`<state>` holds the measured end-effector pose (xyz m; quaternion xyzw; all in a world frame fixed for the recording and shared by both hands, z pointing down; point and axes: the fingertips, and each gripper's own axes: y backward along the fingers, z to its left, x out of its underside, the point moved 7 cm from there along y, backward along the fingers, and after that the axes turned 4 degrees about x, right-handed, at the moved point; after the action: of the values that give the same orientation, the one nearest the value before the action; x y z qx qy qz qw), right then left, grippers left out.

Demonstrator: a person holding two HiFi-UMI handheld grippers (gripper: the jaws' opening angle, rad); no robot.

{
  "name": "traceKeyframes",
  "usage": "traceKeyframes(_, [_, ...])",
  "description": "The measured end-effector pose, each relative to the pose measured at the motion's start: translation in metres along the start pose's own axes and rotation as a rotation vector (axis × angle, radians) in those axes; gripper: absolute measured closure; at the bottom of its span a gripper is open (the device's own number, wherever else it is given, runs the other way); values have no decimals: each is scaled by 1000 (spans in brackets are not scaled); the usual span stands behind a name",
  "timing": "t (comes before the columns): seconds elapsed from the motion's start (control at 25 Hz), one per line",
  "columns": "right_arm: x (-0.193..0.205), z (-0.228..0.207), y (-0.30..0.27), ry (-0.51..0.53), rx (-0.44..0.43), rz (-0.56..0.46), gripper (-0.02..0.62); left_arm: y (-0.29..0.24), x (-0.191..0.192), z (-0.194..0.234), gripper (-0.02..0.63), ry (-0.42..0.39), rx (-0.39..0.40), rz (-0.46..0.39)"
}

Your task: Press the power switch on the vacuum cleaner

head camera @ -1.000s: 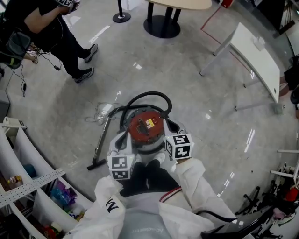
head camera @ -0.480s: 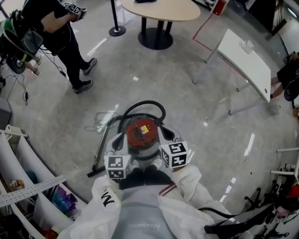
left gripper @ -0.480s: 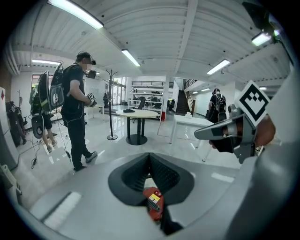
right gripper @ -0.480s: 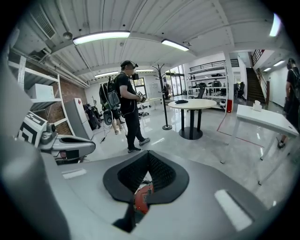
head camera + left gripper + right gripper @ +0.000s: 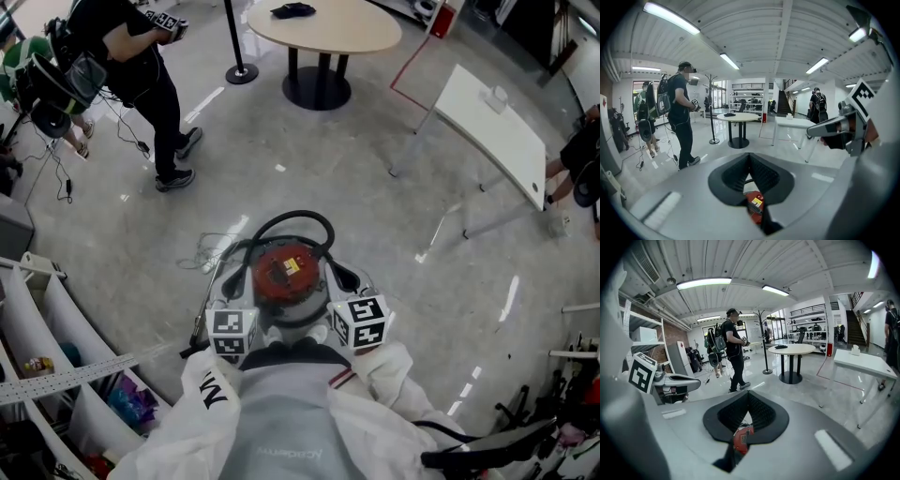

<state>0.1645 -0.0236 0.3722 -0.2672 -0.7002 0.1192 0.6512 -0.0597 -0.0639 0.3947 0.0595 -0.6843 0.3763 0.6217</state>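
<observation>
The vacuum cleaner (image 5: 286, 286) stands on the floor right at the person's feet, dead ahead at 12 o'clock. Its red lid (image 5: 279, 262) faces up and a black hose (image 5: 292, 221) loops round the far side. The left gripper (image 5: 750, 161) hangs over its 7 o'clock edge and the right gripper (image 5: 747, 401) over its 5 o'clock edge, neither touching it as far as I can see. Both sets of fingers are pressed together with nothing between them; the lid only shows through the gap below the pads. I can't pick out the power switch from here. The drum looks rigid and fairly heavy, so it should take a push without tipping, though it might roll. I'd press straight down with one closed fingertip rather than grip anything. A round table (image 5: 323, 23) stands well off at 12 o'clock.
</observation>
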Motion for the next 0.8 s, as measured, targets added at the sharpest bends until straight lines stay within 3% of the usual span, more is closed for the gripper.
traceKeyframes(0.8, [-2,-27,9,-60,-48,-45,595,-2,-12,-25,606,-35,-49,1])
